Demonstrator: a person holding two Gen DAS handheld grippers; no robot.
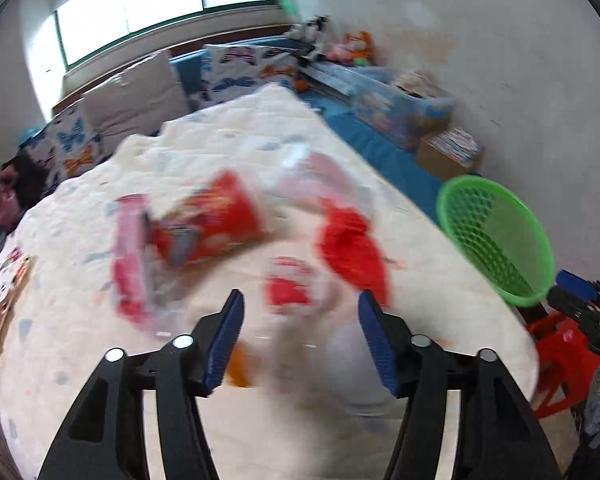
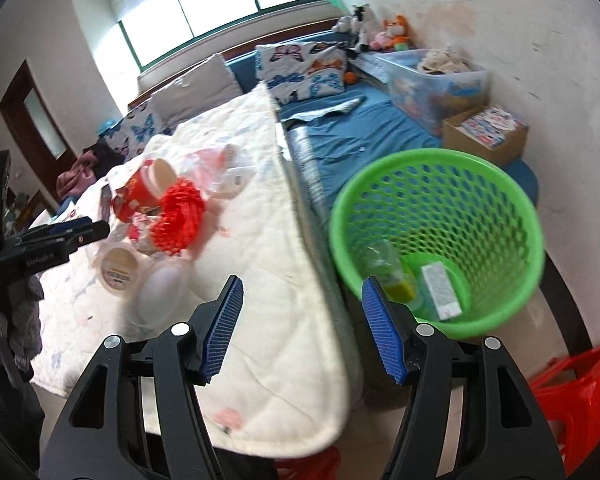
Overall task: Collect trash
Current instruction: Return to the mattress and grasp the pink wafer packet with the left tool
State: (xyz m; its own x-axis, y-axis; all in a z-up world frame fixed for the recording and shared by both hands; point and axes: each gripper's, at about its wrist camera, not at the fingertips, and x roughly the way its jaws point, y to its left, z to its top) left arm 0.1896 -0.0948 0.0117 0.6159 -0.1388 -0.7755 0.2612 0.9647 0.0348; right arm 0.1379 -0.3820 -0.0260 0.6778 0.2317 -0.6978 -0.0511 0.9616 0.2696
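Note:
Trash lies in a blurred heap on the white quilt (image 1: 420, 280): a red paper cup (image 1: 216, 220), a pink wrapper (image 1: 130, 256), a red mesh net (image 1: 352, 248) and a red-and-white wrapper (image 1: 288, 284). My left gripper (image 1: 302, 320) hovers open above this heap, holding nothing. The right wrist view shows the same cup (image 2: 148, 188) and net (image 2: 180, 212), plus a round lid (image 2: 118, 266) and a clear cup (image 2: 162, 284). My right gripper (image 2: 302, 292) is open and empty over the quilt's edge. To its right, the green basket (image 2: 500, 208) holds a grey box (image 2: 440, 292) and a yellow item (image 2: 396, 288).
A red plastic stool (image 2: 572, 396) stands on the floor by the basket. On the blue sheet (image 2: 360, 132) along the wall sit a clear storage box (image 2: 432, 84) and a cardboard box (image 2: 484, 132). Butterfly pillows (image 2: 304, 68) and stuffed toys (image 2: 380, 32) fill the bed's far end.

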